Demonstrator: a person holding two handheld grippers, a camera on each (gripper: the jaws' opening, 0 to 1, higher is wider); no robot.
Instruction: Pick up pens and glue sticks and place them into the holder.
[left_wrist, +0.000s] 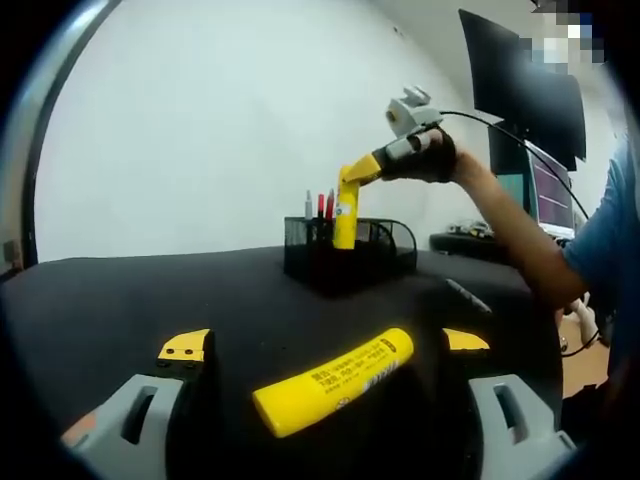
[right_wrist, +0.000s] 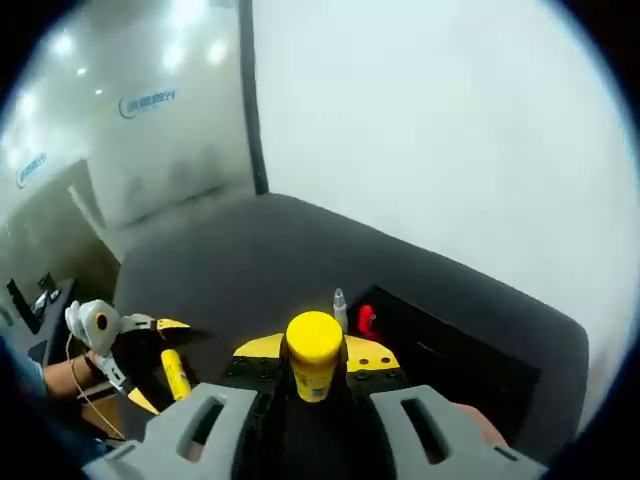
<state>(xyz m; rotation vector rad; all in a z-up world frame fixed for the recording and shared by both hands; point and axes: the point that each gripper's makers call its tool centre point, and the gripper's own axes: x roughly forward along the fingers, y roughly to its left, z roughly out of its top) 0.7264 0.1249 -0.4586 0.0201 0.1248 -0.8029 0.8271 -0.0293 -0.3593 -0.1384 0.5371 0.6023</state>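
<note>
A yellow glue stick (left_wrist: 335, 383) lies on the black table (left_wrist: 150, 290), between the wide-apart jaws of my left gripper (left_wrist: 325, 345), which is open and not touching it. Further back stands the black mesh holder (left_wrist: 350, 250) with a grey pen and red pens (left_wrist: 322, 205) upright in it. My right gripper (left_wrist: 357, 172), held by a gloved hand, is shut on a second yellow glue stick (left_wrist: 345, 215) whose lower end dips into the holder. In the right gripper view, that glue stick (right_wrist: 314, 350) stands between the jaws of my right gripper (right_wrist: 314, 368), above the holder (right_wrist: 450, 365).
A dark pen (left_wrist: 468, 296) lies on the table right of the holder. A person's arm (left_wrist: 520, 240) reaches in from the right, with monitors (left_wrist: 520, 90) behind. The left gripper (right_wrist: 150, 352) and its glue stick (right_wrist: 176, 373) sit near the table's edge.
</note>
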